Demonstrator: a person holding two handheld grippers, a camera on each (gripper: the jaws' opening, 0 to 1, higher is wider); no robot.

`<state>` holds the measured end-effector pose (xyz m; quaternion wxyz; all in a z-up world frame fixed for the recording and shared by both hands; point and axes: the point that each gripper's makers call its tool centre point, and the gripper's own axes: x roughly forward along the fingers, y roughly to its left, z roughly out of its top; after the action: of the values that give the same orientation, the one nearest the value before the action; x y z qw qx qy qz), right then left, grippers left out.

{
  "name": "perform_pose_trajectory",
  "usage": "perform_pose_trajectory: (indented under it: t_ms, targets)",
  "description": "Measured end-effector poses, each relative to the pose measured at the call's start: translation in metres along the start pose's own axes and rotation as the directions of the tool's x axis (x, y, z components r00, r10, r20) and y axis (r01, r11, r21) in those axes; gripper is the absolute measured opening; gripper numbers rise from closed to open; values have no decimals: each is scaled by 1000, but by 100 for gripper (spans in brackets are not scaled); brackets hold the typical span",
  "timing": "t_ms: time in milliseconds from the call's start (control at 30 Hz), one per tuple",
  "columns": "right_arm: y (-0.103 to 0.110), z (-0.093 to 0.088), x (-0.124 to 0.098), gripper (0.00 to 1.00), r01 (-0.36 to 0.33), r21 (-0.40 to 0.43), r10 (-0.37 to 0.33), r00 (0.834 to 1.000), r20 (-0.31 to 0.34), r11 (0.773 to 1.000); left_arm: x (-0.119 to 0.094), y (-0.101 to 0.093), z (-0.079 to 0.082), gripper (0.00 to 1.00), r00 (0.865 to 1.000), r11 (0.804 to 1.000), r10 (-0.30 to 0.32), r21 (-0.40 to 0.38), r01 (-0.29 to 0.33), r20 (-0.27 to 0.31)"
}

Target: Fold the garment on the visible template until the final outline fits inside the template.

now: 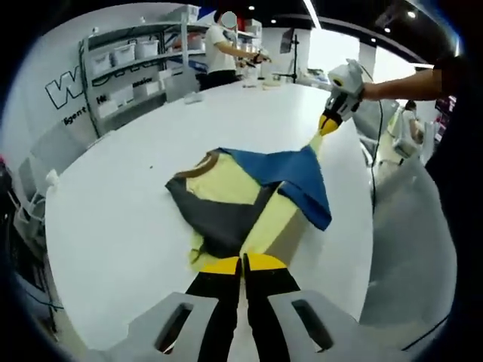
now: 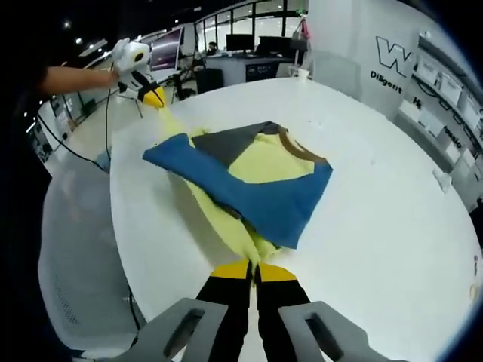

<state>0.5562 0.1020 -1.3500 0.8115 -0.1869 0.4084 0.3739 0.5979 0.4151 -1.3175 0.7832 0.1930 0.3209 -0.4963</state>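
Closest in the left gripper view, my left gripper point(image 1: 243, 262) has its jaws together, pinched on the yellow edge of the garment point(image 1: 249, 200). Same in the right gripper view: my right gripper point(image 2: 253, 270) is clamped on the yellow cloth where it narrows to a strip at the jaw tips. Each gripper also turns up far off in the other's view, at the opposite end of the cloth.

Garment lies on the white table point(image 1: 113, 211), toward the edge where I stand, stretched between the two grips. Yellow body, dark grey panel point(image 1: 219, 215), blue panel point(image 1: 290, 177) folded over on top, brown collar point(image 1: 202, 167) showing. Blue flap sits slightly askew in the right gripper view.

I cannot make out any template outline on the table from here.

Judgement: mid-fold, a long edge lifted taut between both grips, the fold not yet laid. Next move calls for carrying both ends across together, level, keeping tension so the blue flap does not slide, then setting the edge down square before letting go.

Farther off: a white chair point(image 2: 75, 249) beside the table edge, shelving with bins point(image 1: 128, 60) along the wall, a person point(image 1: 223, 49) at the far end.
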Motion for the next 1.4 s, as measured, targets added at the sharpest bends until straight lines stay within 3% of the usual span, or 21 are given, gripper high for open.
perform_pose_trajectory:
  t_ms: [67,233,333,733,900,1100,1400]
  targets:
    - [13,-7,1,0,-38,-11,37,999,-18,999,-1,-10,-8,2,998,998,-48,-32,47,-31]
    - [33,-17,1,0,-102,-2,102,994,-39,995,-3,-26,-16,2,993,992,-113,-68,110,-42]
    - [45,-22,-2,0,-148,4,148,988,-50,989,-5,-42,-25,2,979,978,-189,-104,181,-74]
    - [72,-42,1,0,-241,-32,237,967,-94,970,-5,-74,-52,2,941,948,-307,-128,291,-142]
    - [84,-56,3,0,-287,-64,275,950,-146,956,-2,-78,-67,2,925,945,-322,-122,303,-201]
    - [93,-71,9,0,-317,-81,296,934,-201,945,1,-86,-89,2,896,942,-335,-92,323,-290]
    - [109,-91,18,0,-342,-123,306,920,-243,931,7,-98,-109,2,870,934,-355,-96,343,-343]
